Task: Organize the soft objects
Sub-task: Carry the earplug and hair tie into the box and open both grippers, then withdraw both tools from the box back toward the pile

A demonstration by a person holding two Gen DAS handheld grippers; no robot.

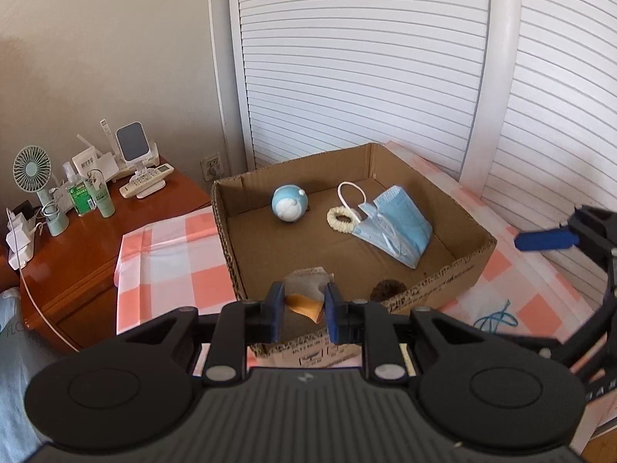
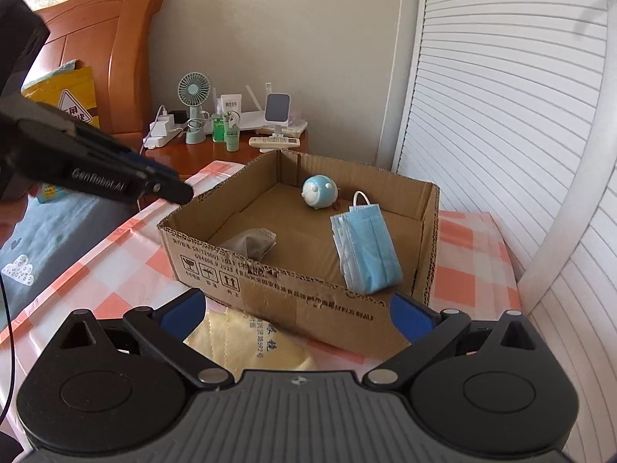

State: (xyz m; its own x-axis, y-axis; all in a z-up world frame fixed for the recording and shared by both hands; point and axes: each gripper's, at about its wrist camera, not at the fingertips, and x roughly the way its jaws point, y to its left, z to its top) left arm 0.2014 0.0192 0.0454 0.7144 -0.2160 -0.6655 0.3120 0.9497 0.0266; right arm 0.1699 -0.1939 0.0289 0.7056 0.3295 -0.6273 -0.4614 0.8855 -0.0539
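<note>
An open cardboard box point(image 1: 476, 258) point(image 2: 246, 270) stands on the checkered cloth. In it lie a blue round plush toy point(image 1: 289, 203) point(image 2: 319, 191), a cream scrunchie point(image 1: 341, 220), a stack of blue face masks point(image 1: 401, 225) point(image 2: 366, 249), a brown fuzzy ball point(image 1: 387, 289) and a grey pouch point(image 2: 252, 245). My left gripper point(image 1: 304, 305) is over the box's near wall, its fingers close around a grey and orange soft item point(image 1: 306, 295). My right gripper point(image 2: 297, 314) is open and empty in front of the box, above a yellow cloth point(image 2: 246, 347).
A wooden nightstand point(image 1: 127, 216) point(image 2: 270, 150) at the left holds a small fan point(image 1: 32, 171), bottles, chargers and a remote. White louvered doors point(image 1: 366, 77) stand behind the box. A blue string point(image 1: 497, 318) lies on the cloth at the right. A headboard point(image 2: 112, 58) is at far left.
</note>
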